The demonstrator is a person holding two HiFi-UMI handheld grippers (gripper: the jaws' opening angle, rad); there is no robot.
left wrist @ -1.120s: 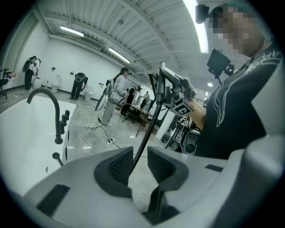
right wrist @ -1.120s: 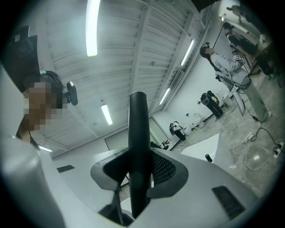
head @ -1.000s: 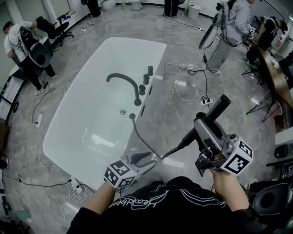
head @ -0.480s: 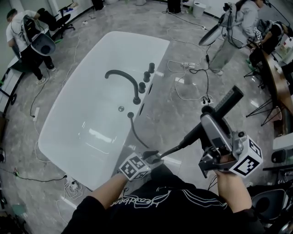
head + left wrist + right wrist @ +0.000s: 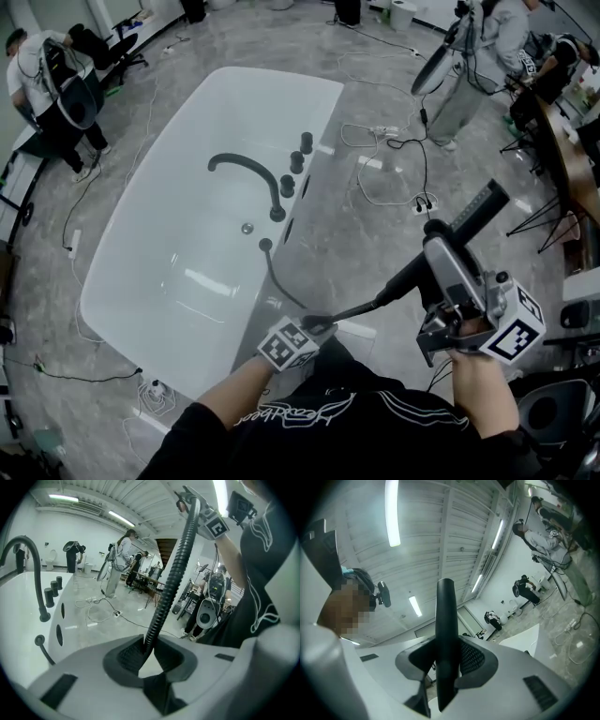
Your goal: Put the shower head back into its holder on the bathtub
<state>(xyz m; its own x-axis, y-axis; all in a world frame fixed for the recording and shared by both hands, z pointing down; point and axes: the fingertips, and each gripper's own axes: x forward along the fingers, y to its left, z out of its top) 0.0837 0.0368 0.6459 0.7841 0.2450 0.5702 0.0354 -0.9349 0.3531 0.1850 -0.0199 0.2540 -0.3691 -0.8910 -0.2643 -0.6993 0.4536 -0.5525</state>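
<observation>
Black and seemingly rigid, the shower head (image 5: 478,211) is clamped mid-handle in the right gripper's (image 5: 445,660) jaws, well apart from the bathtub (image 5: 187,234), while the left gripper's (image 5: 145,651) jaws are being closed on its limp ribbed hose (image 5: 277,277).

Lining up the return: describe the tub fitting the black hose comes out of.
On the white oval bathtub's right rim, follow the black fittings toward the person: three stubby knobs, then the arched spout. The small round black socket past it alone has a hose attached.
</observation>
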